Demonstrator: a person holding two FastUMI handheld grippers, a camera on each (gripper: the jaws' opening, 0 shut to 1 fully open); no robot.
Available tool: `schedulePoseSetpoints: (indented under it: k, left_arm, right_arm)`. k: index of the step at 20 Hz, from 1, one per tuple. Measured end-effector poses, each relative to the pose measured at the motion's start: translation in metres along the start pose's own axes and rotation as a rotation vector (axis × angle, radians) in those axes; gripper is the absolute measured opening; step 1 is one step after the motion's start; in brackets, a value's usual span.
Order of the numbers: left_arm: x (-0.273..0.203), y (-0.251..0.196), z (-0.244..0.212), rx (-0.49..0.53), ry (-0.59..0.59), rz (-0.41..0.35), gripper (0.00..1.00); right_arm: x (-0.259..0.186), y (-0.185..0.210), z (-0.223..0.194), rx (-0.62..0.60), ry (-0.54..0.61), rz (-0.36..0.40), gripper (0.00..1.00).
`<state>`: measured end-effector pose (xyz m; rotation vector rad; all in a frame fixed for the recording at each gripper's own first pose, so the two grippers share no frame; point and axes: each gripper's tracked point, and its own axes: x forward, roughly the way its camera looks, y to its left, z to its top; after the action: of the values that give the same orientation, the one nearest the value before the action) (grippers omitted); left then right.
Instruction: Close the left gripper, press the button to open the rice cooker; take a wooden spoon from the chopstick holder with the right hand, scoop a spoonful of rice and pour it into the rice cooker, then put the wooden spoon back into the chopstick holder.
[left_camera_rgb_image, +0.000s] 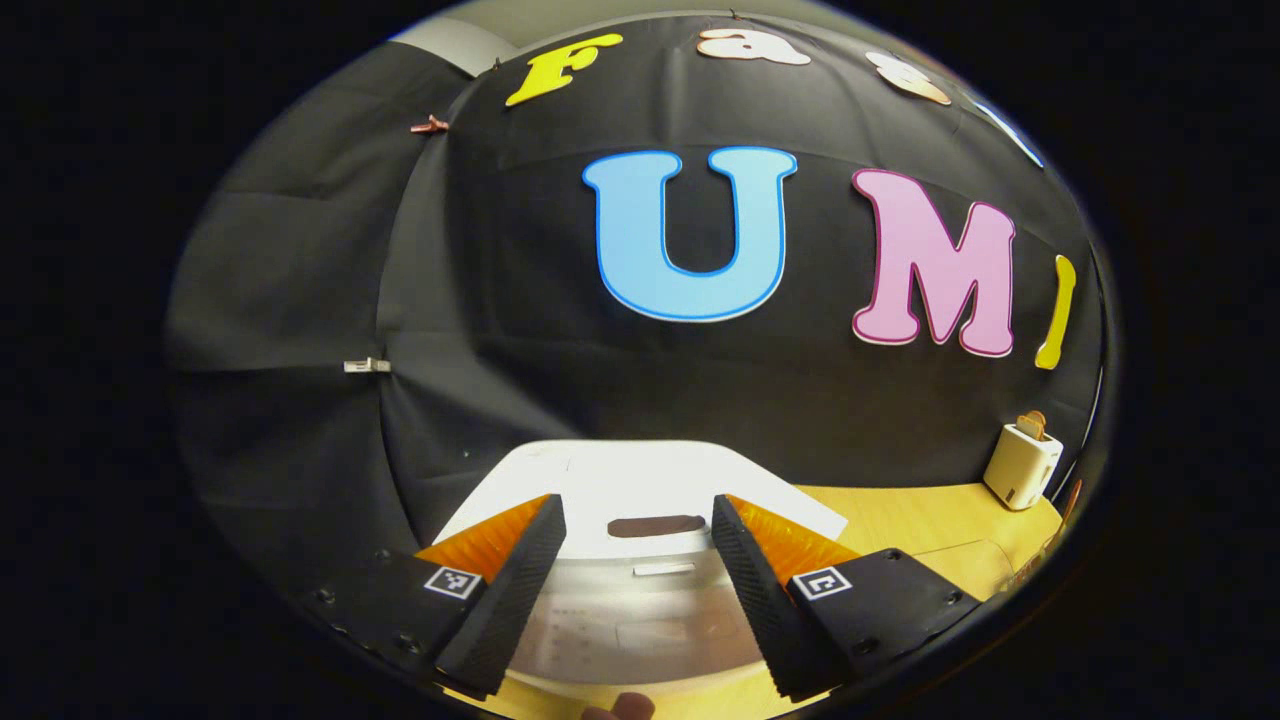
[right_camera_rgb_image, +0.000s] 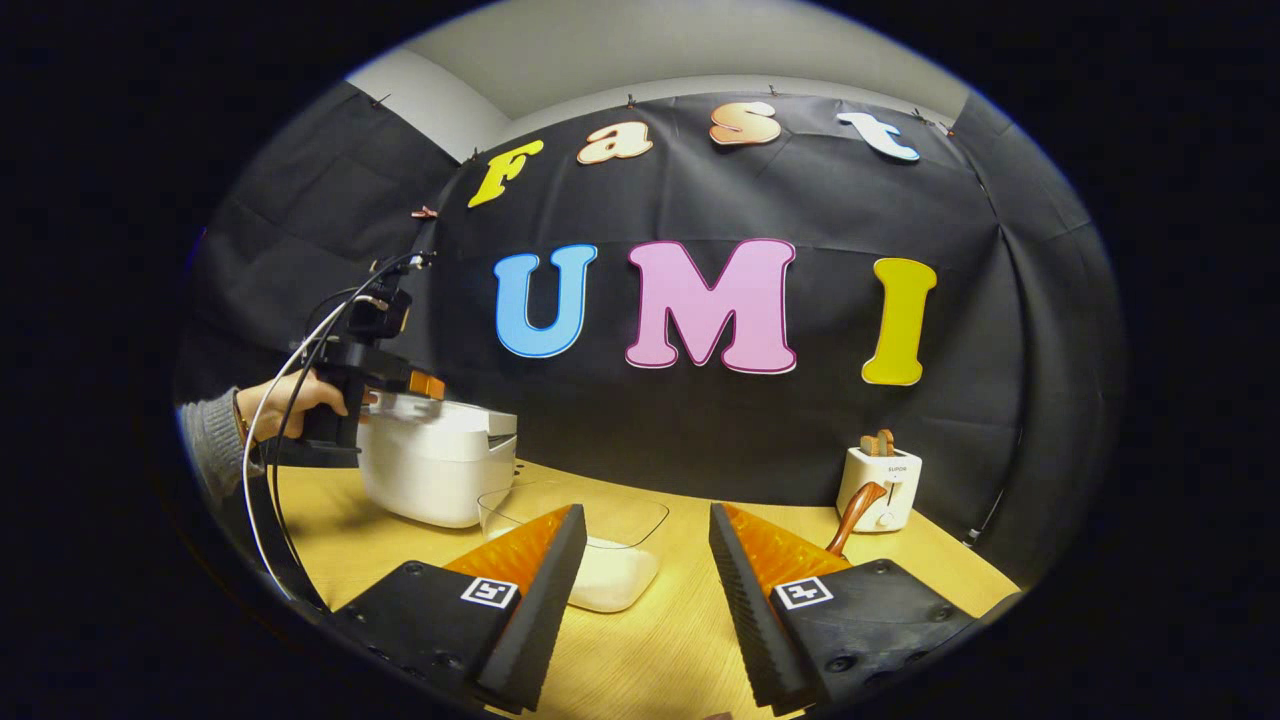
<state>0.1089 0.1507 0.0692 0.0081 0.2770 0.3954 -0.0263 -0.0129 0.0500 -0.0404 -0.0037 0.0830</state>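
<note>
The left tongs (left_camera_rgb_image: 638, 560) hang released, jaws wide apart, just above the closed white rice cooker (left_camera_rgb_image: 640, 600), its dark button (left_camera_rgb_image: 655, 526) between them. The right tongs (right_camera_rgb_image: 640, 590) are also released, over open wooden worktop (right_camera_rgb_image: 650, 640). A clear bowl of rice (right_camera_rgb_image: 600, 560) sits ahead, beside the cooker near the worktop's left edge. A wooden spoon (right_camera_rgb_image: 850, 520) leans by a white toaster (right_camera_rgb_image: 880, 488) at the back right.
</note>
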Motion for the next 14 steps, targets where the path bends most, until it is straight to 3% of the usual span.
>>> schedulePoseSetpoints:
  k: [4, 10, 12, 14]
  left_arm:
    - [0.001, -0.001, -0.024, 0.034, 0.054, 0.008, 0.98]
    - [-0.003, -0.002, -0.024, 0.039, 0.021, -0.001, 1.0]
    - [-0.011, -0.004, -0.021, 0.049, -0.001, 0.013, 1.0]
    - [-0.024, -0.011, -0.007, 0.04, -0.12, -0.001, 0.98]
  right_arm:
    - [0.001, 0.004, -0.007, -0.009, 0.004, 0.021, 0.78]
    - [0.004, 0.018, -0.019, 0.013, 0.014, 0.061, 0.78]
    - [0.004, 0.019, -0.019, -0.004, 0.009, 0.067, 0.78]
    - [0.007, 0.013, -0.017, -0.021, -0.024, 0.051, 0.78]
